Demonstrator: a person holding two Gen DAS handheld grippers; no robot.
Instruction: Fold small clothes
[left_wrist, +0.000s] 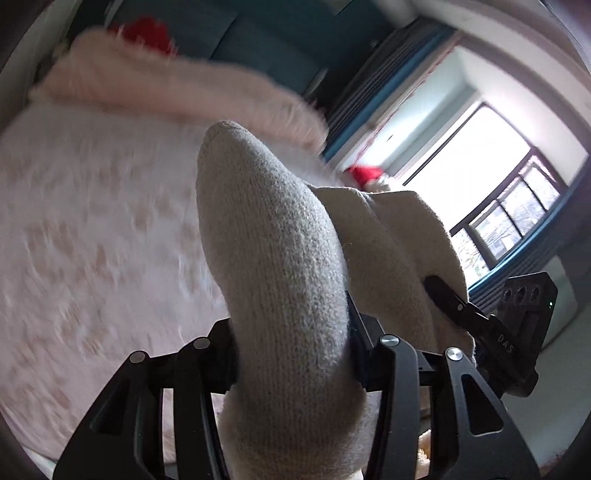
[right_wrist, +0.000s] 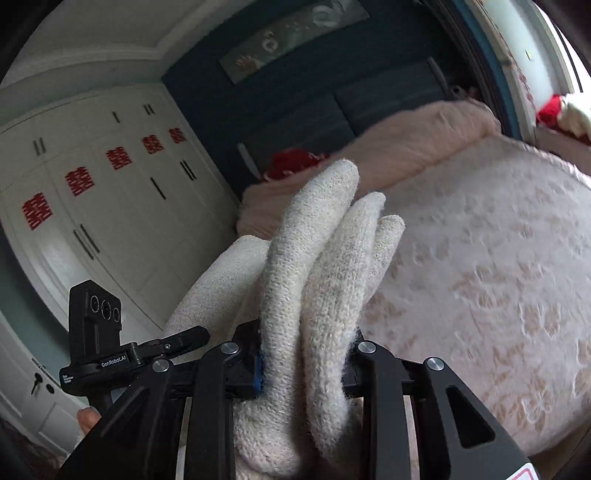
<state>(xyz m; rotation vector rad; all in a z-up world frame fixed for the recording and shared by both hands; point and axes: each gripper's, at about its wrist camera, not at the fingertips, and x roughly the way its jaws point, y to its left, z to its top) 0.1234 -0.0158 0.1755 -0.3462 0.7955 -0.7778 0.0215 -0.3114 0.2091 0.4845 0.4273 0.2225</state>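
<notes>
A cream knitted glove (left_wrist: 273, 236) is held up above the bed between both grippers. In the left wrist view one thick part of it stands up between the jaws of my left gripper (left_wrist: 295, 354), which is shut on it. More of the glove drapes to the right, where a finger (left_wrist: 448, 295) of the right gripper touches it. In the right wrist view three glove fingers (right_wrist: 325, 236) point up from my right gripper (right_wrist: 304, 363), whose pads press on the knit. The left gripper's finger (right_wrist: 184, 338) shows at the left against the glove's cuff.
Below lies a bed with a pale pink patterned cover (right_wrist: 498, 266) and a rolled pink blanket (left_wrist: 166, 85) at its head. A red item (right_wrist: 291, 162) lies by the dark headboard. A bright window (left_wrist: 480, 177) is on one side and white wardrobe doors (right_wrist: 92, 184) on the other.
</notes>
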